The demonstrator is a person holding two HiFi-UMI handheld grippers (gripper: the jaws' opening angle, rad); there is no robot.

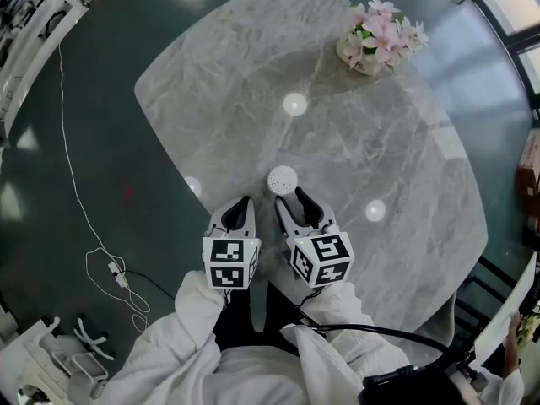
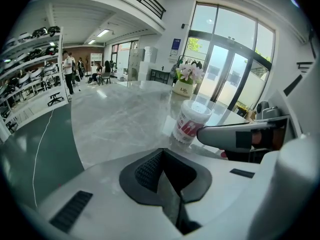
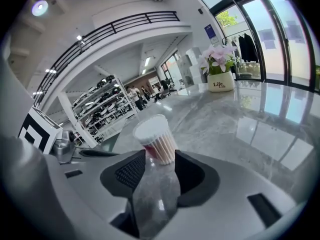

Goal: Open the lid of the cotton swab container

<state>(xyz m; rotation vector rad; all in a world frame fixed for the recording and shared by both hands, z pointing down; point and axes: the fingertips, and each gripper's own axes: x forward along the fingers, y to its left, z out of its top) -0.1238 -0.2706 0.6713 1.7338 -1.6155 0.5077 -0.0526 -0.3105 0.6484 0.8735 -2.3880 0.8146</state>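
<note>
The cotton swab container (image 1: 283,179) is a small round tub with a white top, standing upright on the grey marble table (image 1: 253,99). My right gripper (image 1: 291,197) is open just behind it. In the right gripper view the container (image 3: 155,139) stands right at the tips of my right gripper (image 3: 160,154), and neither pad presses on it. My left gripper (image 1: 245,199) is shut on nothing, a little to the left of the tub. The left gripper view shows the container (image 2: 190,121) ahead and to the right of my left gripper (image 2: 162,154), with a right gripper finger (image 2: 235,136) beside the container.
A pot of pink flowers (image 1: 375,40) stands at the table's far right corner. The table's front edge lies under my hands. A white cable (image 1: 76,184) runs over the dark green floor at the left. Shelving (image 2: 30,69) and people stand far off.
</note>
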